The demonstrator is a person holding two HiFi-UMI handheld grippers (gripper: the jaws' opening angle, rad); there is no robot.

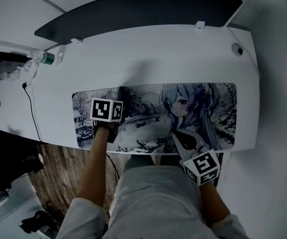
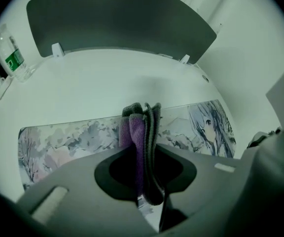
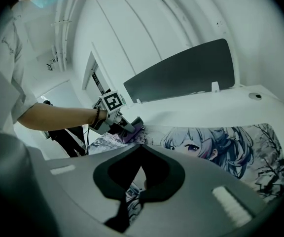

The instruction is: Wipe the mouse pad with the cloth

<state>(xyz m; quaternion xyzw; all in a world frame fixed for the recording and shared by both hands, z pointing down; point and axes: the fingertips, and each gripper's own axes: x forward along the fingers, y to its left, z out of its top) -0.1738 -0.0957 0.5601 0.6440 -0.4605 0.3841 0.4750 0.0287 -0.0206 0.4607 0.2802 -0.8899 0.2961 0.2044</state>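
Left gripper view: status?
— Left gripper clamped on folded cloth; the cloth's tip, ahead of it, rests on mouse pad on tabletop, likely for wiping.
Right gripper?
— 2 jaws together, empty; pad just ahead, probably ready to steady it.

Desk w/ mouse pad — bottle

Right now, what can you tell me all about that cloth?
The cloth is purple with dark grey layers. It looks fuzzy and is bunched into several thick folds. The left gripper is shut on it, so its end sticks out past the jaws. That end sits at the far edge of the picture-printed mouse pad, toward the pad's left part. I can't tell if it presses down.
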